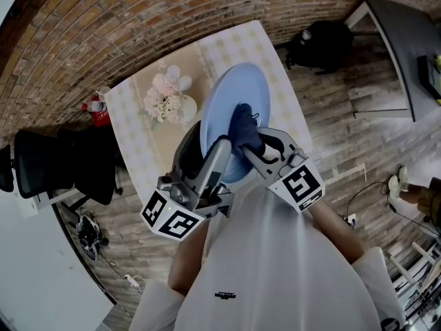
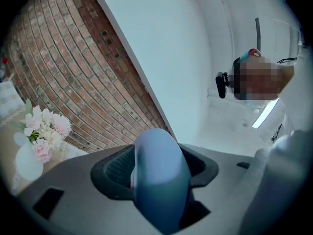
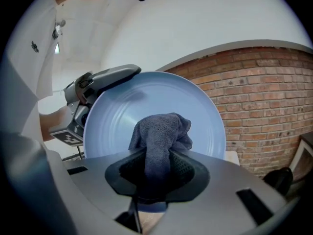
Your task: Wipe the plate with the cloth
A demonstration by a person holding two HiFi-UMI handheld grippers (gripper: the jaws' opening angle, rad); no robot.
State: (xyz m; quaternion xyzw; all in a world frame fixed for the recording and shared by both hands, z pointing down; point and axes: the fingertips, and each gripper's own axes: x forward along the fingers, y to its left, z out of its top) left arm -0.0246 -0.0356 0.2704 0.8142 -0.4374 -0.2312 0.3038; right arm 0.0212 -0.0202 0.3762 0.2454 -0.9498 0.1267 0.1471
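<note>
A pale blue plate (image 1: 231, 102) is held up on edge above the table, its face turned to the right gripper. My left gripper (image 1: 210, 158) is shut on the plate's near rim (image 2: 159, 180), which fills the space between its jaws. A dark blue cloth (image 1: 244, 131) is bunched in my right gripper (image 1: 253, 150), which is shut on it. The cloth (image 3: 161, 141) presses against the lower middle of the plate's face (image 3: 146, 106). The left gripper's body (image 3: 93, 89) shows past the plate's left rim.
A table with a checked cloth (image 1: 269, 74) stands below, against a brick wall (image 1: 103, 19). On it is a white vase of pink and white flowers (image 1: 167, 101). A red bottle (image 1: 96, 109) sits at its far corner. A black chair (image 1: 62, 164) and a black bag (image 1: 320, 43) flank the table.
</note>
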